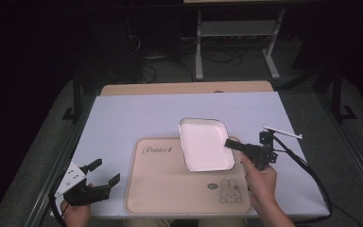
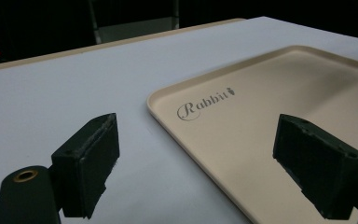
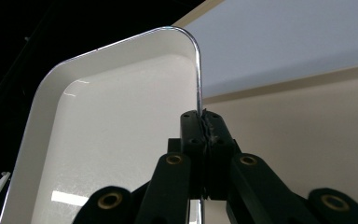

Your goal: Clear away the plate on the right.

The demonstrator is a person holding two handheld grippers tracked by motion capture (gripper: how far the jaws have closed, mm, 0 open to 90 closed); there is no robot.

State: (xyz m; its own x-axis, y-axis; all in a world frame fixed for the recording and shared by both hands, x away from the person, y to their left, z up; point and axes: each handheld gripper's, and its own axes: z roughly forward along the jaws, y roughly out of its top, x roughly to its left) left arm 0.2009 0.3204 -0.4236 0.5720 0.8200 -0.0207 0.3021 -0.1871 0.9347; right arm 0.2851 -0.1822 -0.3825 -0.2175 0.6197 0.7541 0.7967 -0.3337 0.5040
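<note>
High view: a white dish (image 1: 205,150) sits on a beige tray (image 1: 170,189) that lies on the pale surface (image 1: 137,113).
Dish: rounded corners and a thin shiny rim; it rests on the tray's far right part, with its far edge reaching past the tray's far edge.
Right claw (image 1: 229,143): pressed together on the dish's right rim. In the right gripper view the two black jaws meet on the metal edge (image 3: 198,79), one on each side of it.
Left claw (image 1: 105,171): spread, with nothing between the jaws, held at the surface's near left corner, well apart from the dish. In the left gripper view its jaws frame the tray's left edge (image 2: 168,123).
Writing: the tray bears the word "Rabbit" (image 2: 205,103) in a curly script by its far left corner, with a small carrot-like mark after it.
Drawing: a rabbit figure (image 1: 230,191) is printed near the tray's near right corner, with a small round mark beside it that is too small to read.
</note>
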